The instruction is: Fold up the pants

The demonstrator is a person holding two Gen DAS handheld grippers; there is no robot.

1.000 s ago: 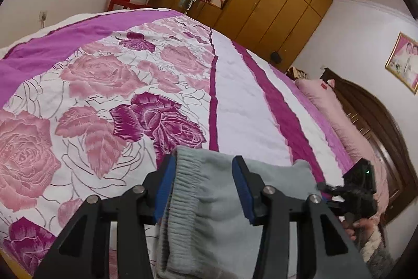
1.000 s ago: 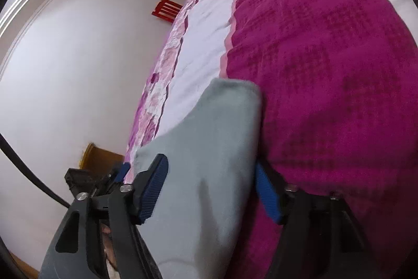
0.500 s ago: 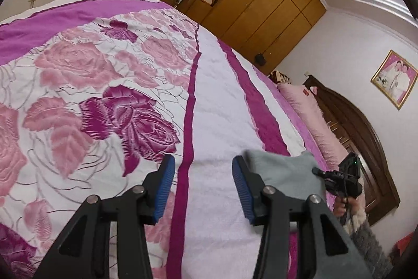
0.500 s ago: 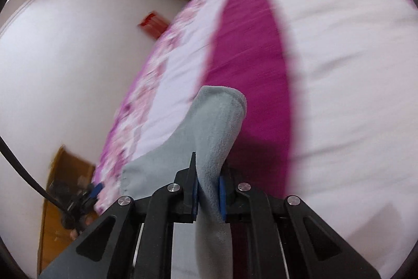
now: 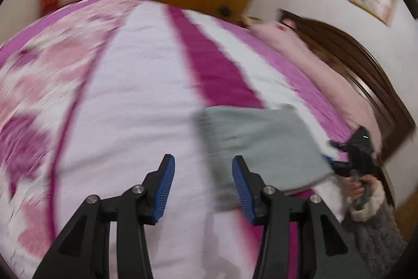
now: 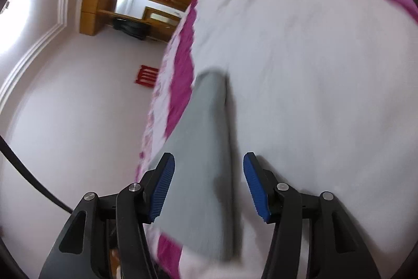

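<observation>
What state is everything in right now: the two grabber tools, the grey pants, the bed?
Left gripper: open, holding nothing, above the bedspread.
Right gripper: open, pants lie between its fingers, not pinched.
Grey pants: folded into a compact rectangle, lying flat on the bed.
Bedspread: spread flat under the pants.
Pink pillow: lying along the headboard.

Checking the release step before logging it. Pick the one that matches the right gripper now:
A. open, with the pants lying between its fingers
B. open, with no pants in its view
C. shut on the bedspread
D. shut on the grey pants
A: the right gripper has its blue pads spread wide apart, and the folded grey pants lie on the bedspread between them, unclamped.
</observation>
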